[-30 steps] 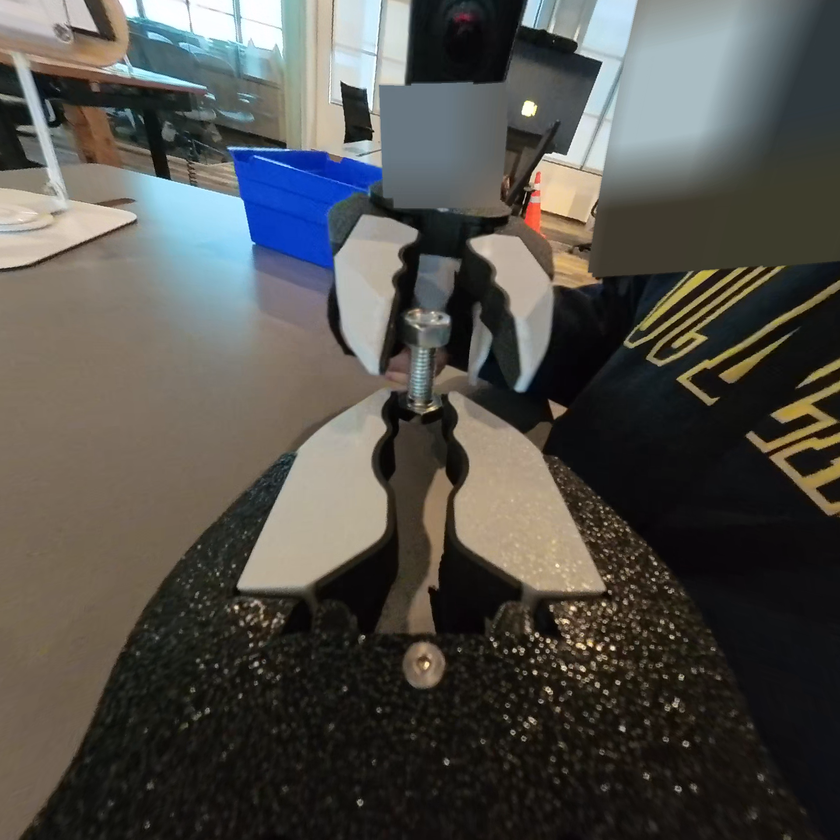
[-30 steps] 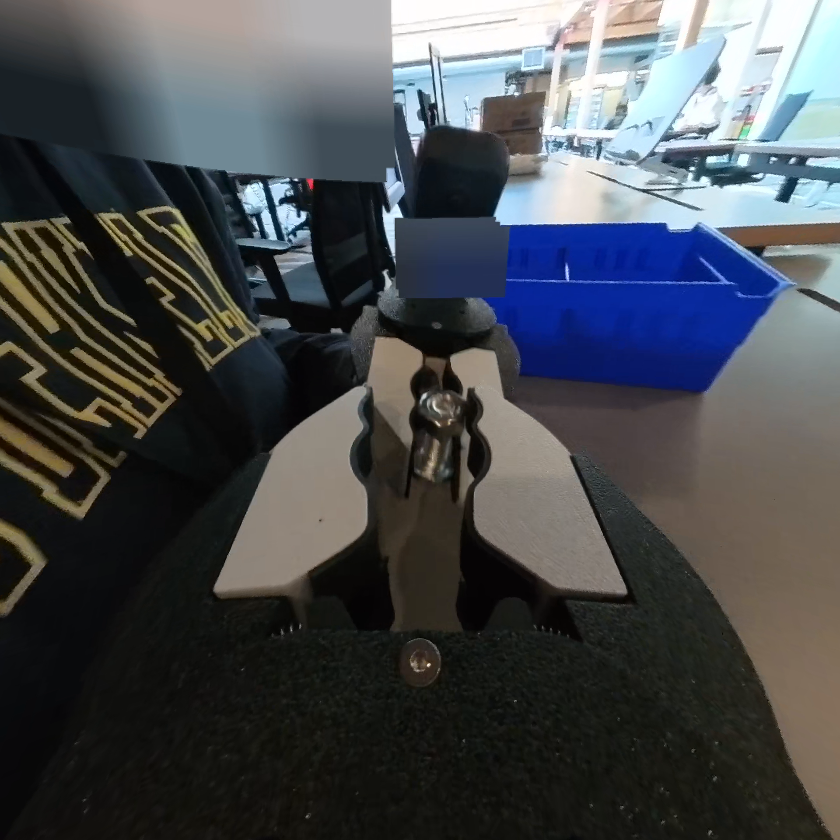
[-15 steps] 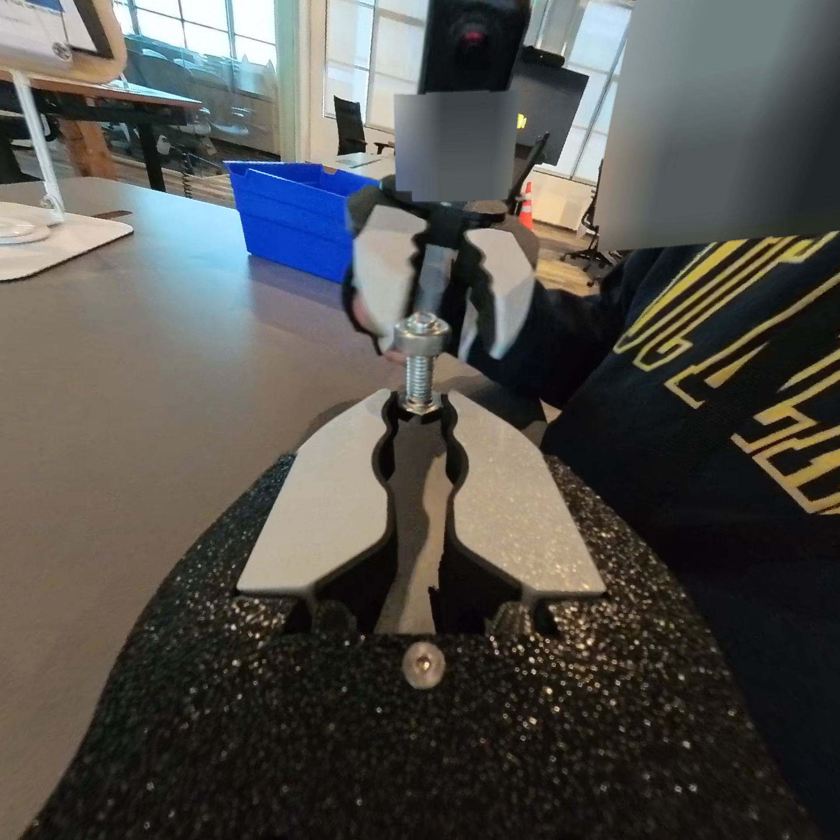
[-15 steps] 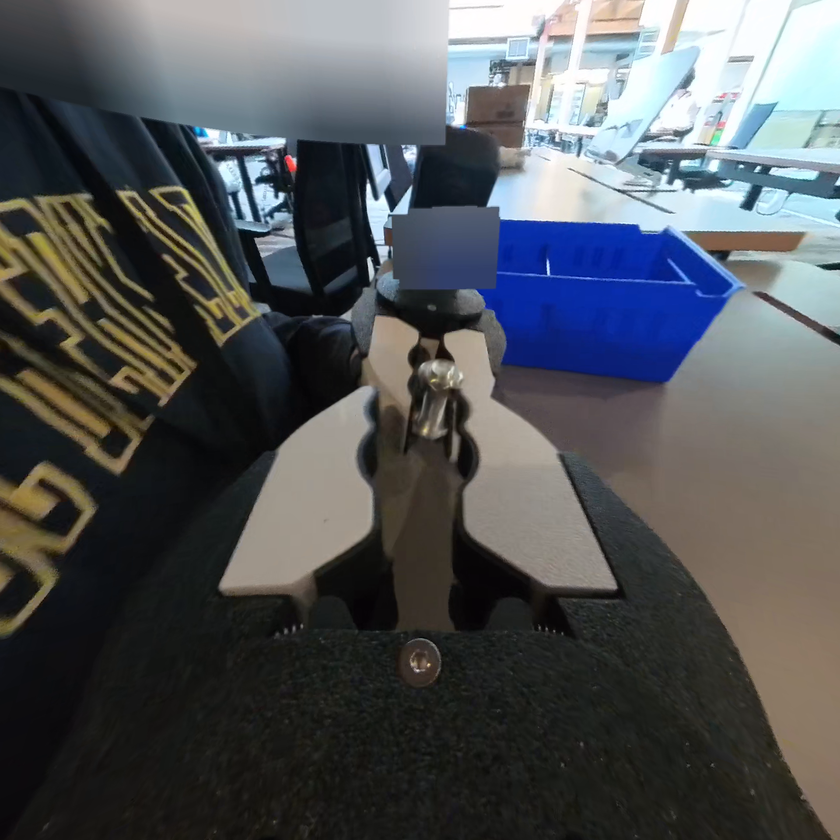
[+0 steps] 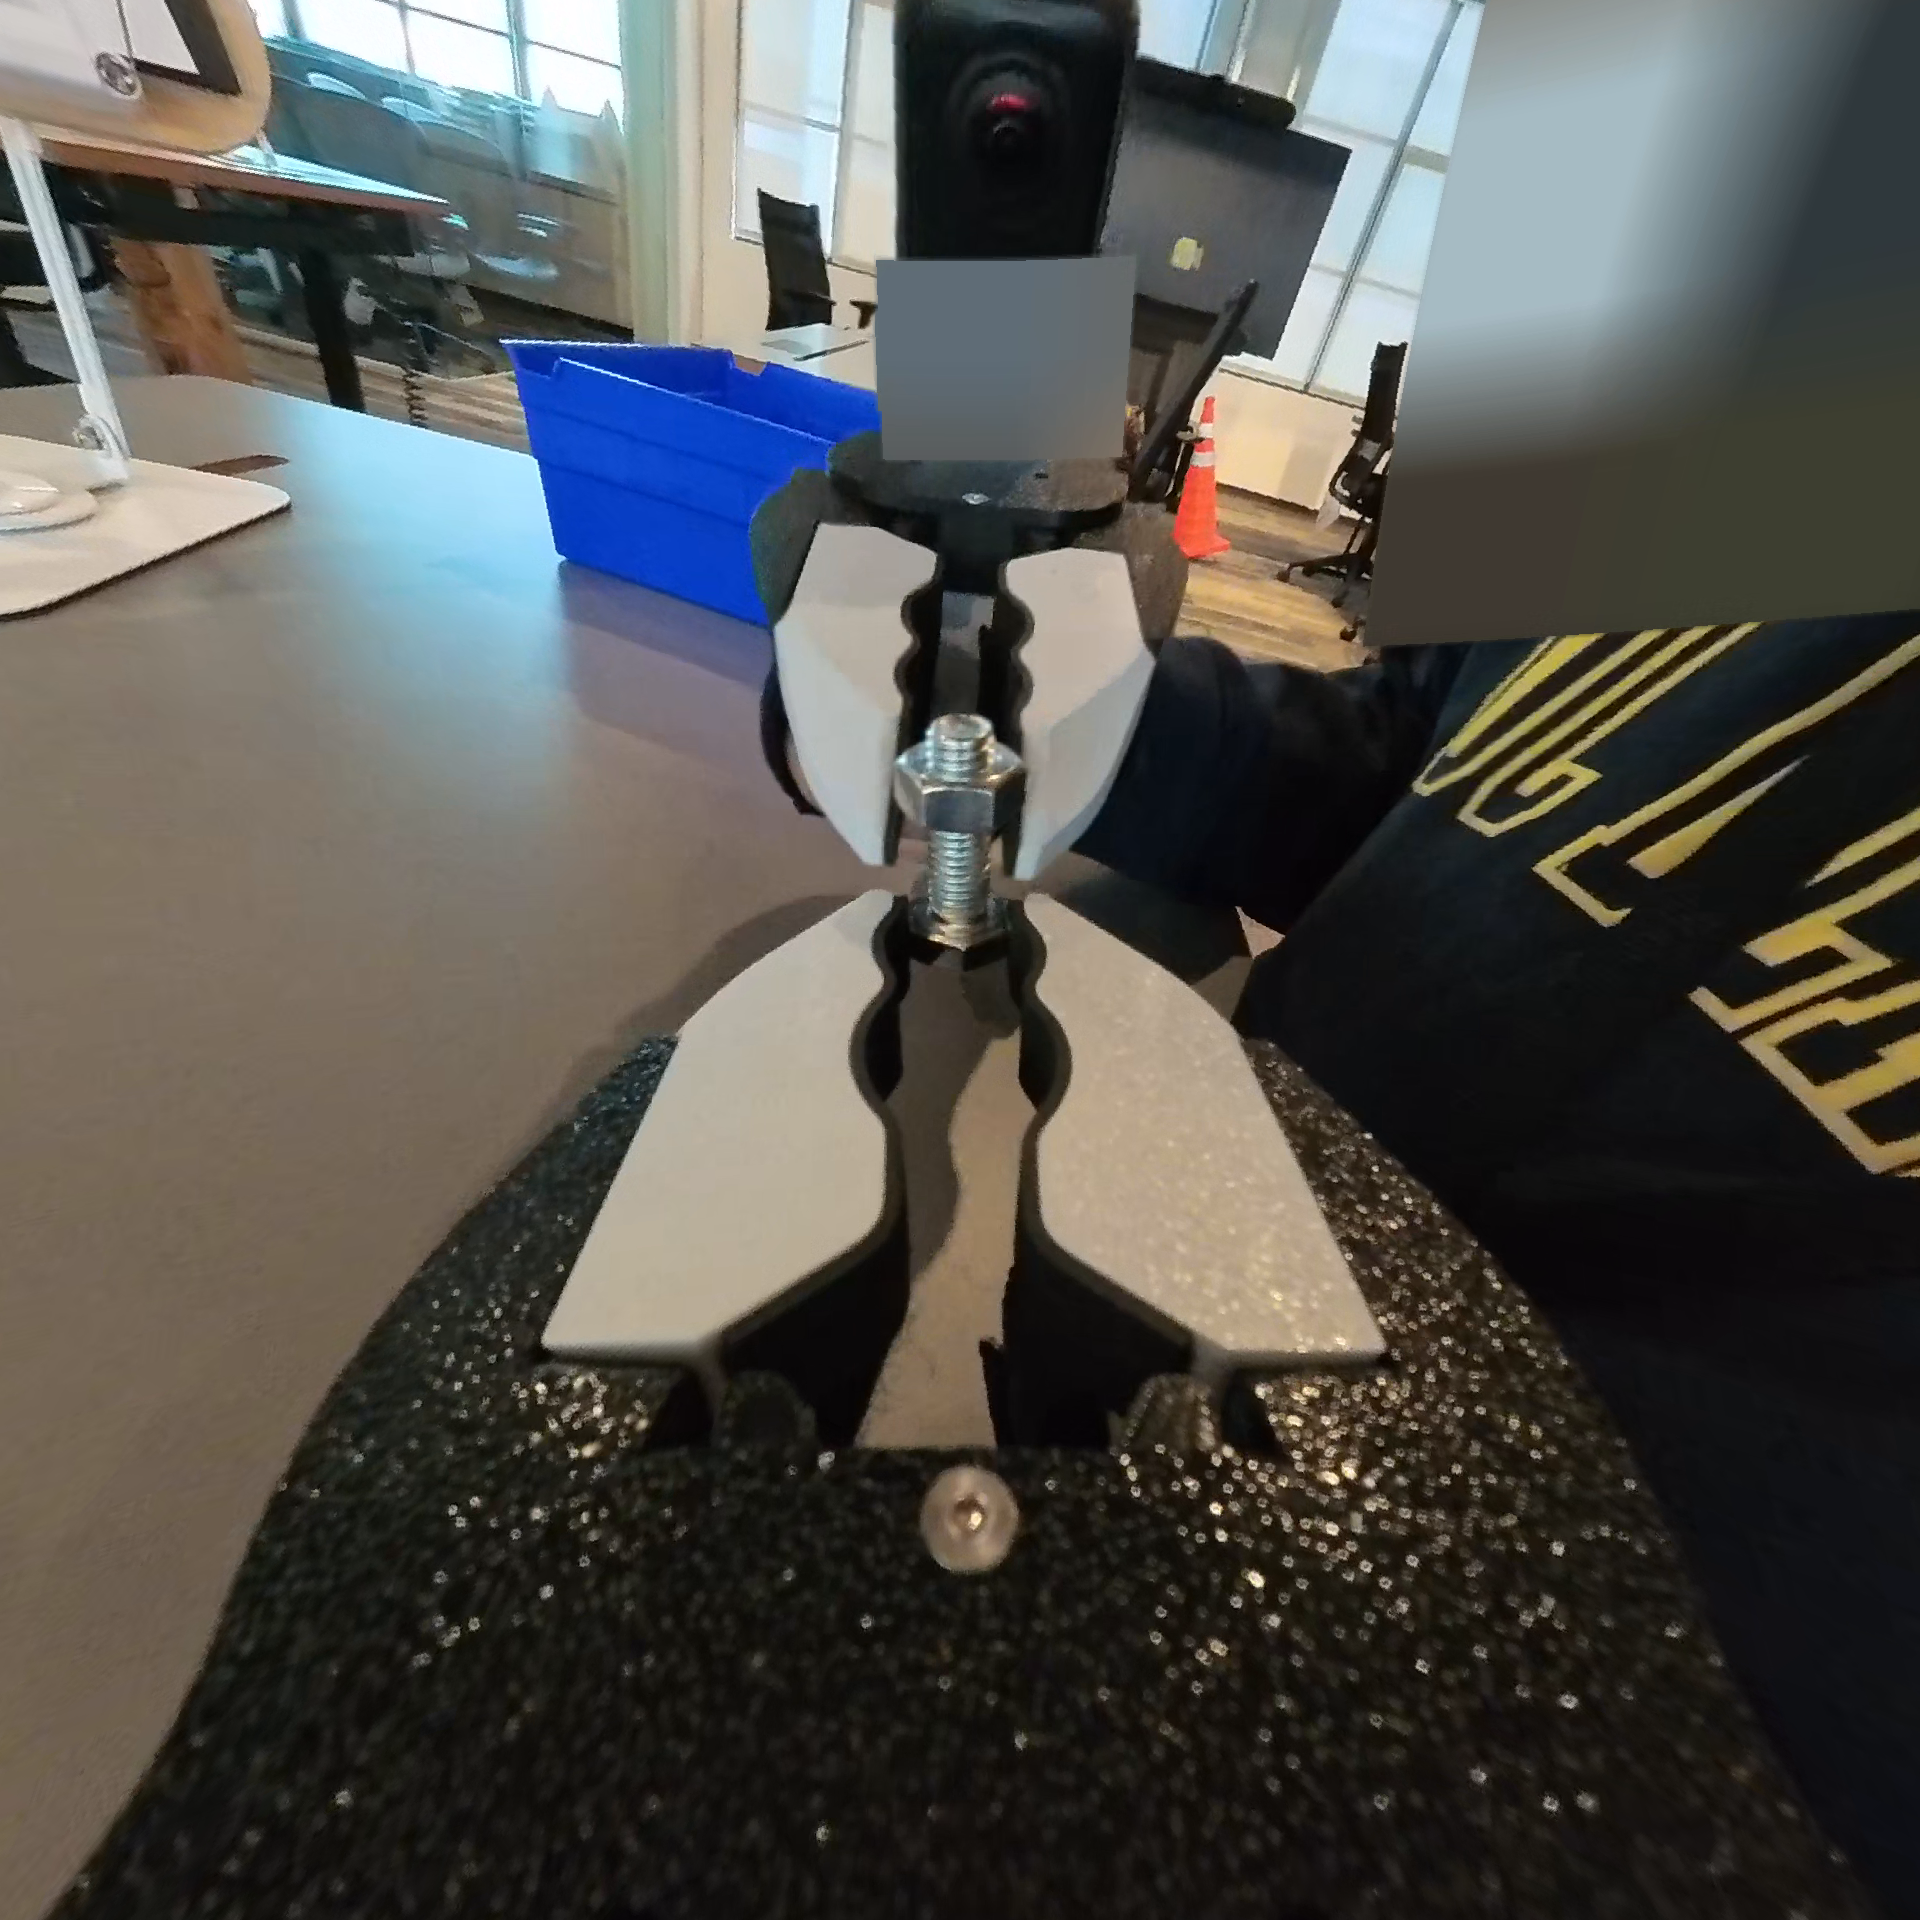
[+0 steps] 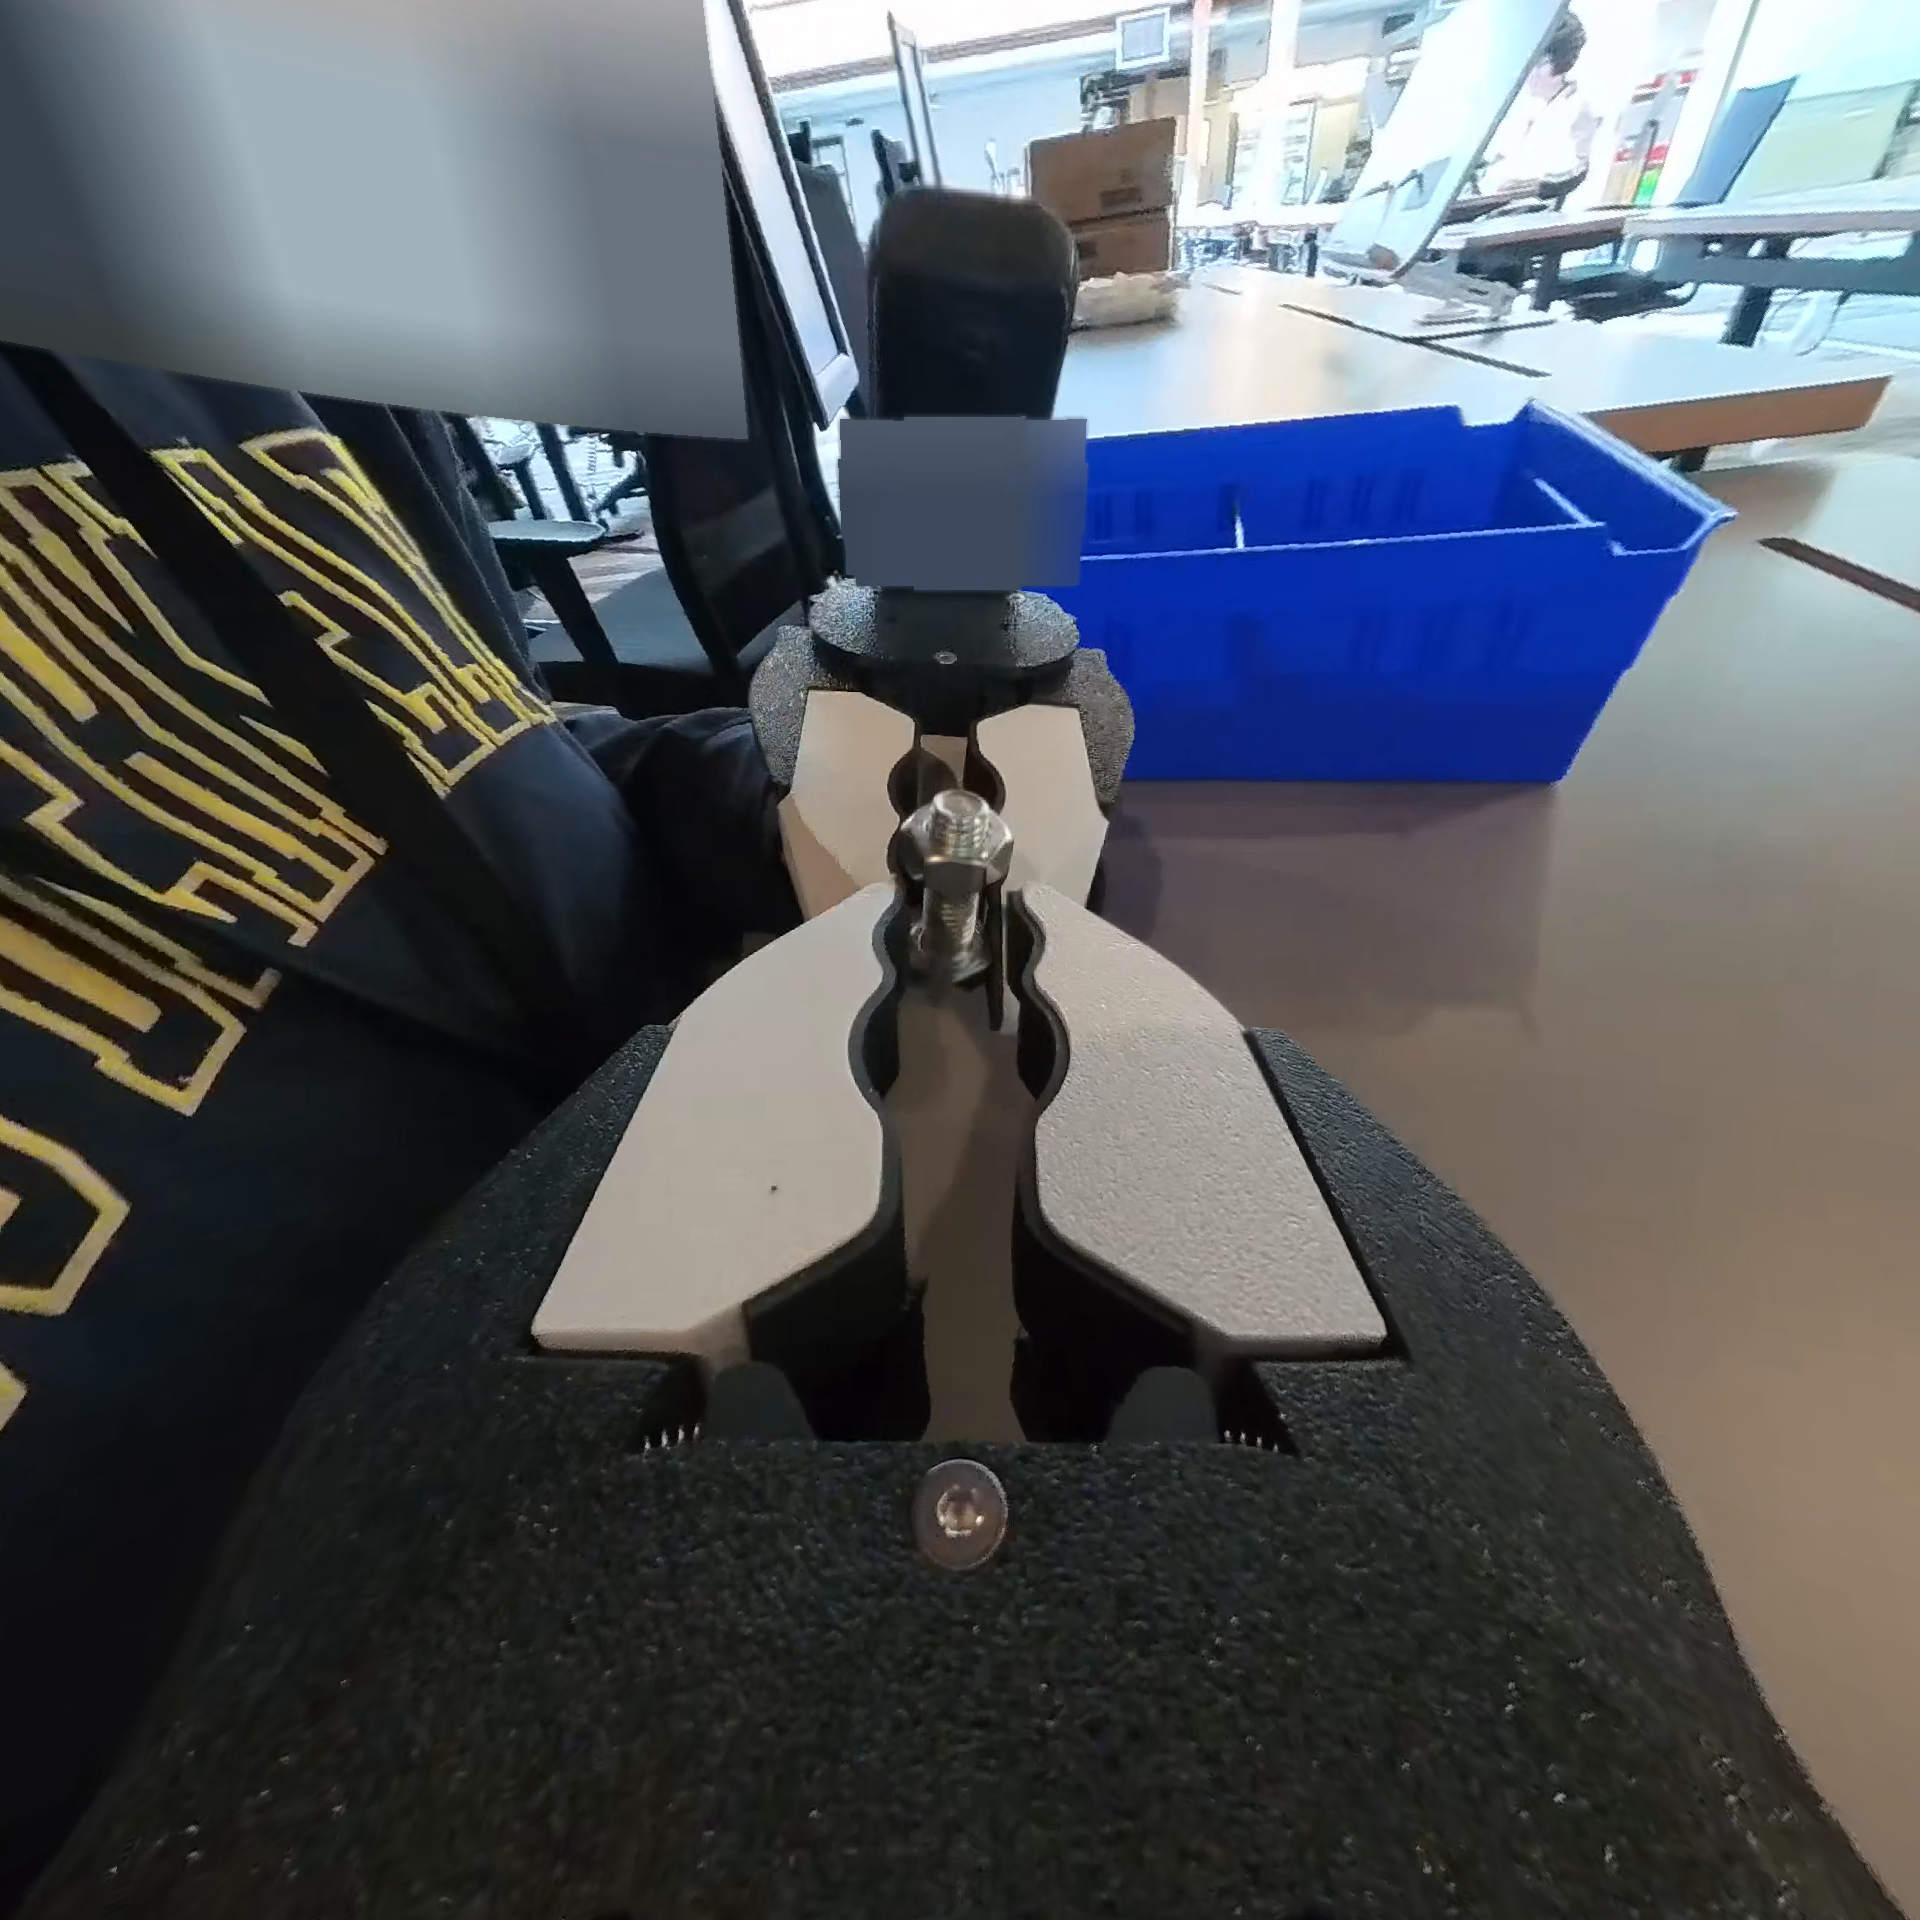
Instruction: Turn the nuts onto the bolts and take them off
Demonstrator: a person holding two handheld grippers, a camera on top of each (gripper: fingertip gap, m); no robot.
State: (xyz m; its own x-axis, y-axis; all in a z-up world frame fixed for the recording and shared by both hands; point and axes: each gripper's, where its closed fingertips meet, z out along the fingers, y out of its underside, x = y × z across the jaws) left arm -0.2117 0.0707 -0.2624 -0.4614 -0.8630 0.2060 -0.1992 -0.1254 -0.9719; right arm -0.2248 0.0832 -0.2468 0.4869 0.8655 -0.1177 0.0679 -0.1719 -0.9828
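Stretching across both views, the grey surface (image 5: 312, 831) carries a blue bin (image 6: 1455, 644) behind the grippers and a white pad (image 5: 125, 530) at its far left edge. A person in a dark sweatshirt with yellow print (image 5: 1610, 935) sits close beside it. Facing each other above the surface, the two grippers meet tip to tip. The left gripper (image 5: 951, 935) is clamped on the lower end of an upright bolt (image 5: 954, 862), where a hexagonal piece sits between its fingers. The right gripper (image 6: 951, 956), seen across in the left wrist view (image 5: 956, 821), has its fingers closed around a silver nut (image 5: 958, 795) threaded near the bolt's upper end, with a short stub of thread showing above it.
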